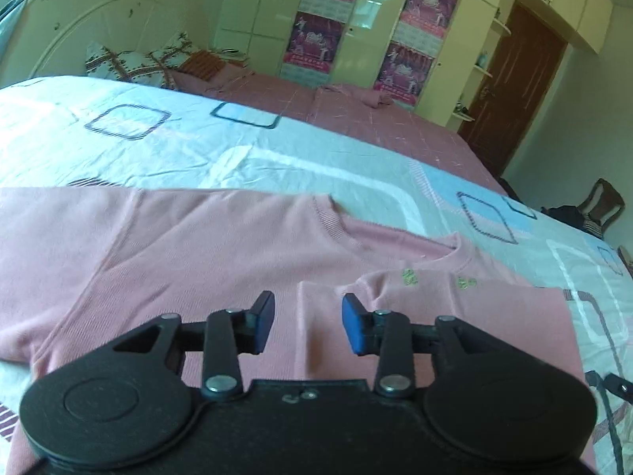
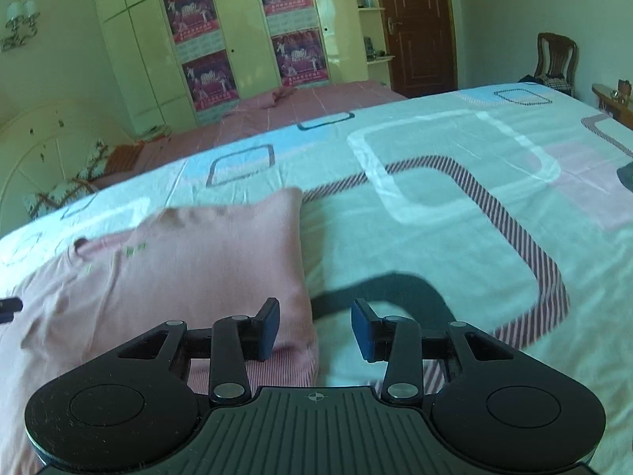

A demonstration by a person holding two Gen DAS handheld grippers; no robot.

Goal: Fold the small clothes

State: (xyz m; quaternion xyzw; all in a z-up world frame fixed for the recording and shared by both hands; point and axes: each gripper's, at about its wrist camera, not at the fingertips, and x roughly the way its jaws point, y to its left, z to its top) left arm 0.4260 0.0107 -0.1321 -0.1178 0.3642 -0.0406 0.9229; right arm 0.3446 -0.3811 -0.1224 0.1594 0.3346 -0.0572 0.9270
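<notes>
A pink sweatshirt (image 1: pixel 198 245) lies flat on the patterned bedsheet (image 1: pixel 277 158), neckline away from me. Its right side is folded over the chest as a pink panel (image 1: pixel 435 328) with small green embroidery. My left gripper (image 1: pixel 308 324) is open and empty, hovering just above the edge of that folded panel. In the right wrist view the same sweatshirt (image 2: pixel 178 269) lies at the left. My right gripper (image 2: pixel 314 328) is open and empty above the sweatshirt's right hem corner and the sheet (image 2: pixel 455 206).
Beyond the sheet lies a pink striped bedspread (image 1: pixel 376 118) with pillows (image 1: pixel 130 63) at the headboard. Wardrobes with posters (image 2: pixel 205 47), a brown door (image 2: pixel 415 27) and a wooden chair (image 2: pixel 554 59) stand along the far walls.
</notes>
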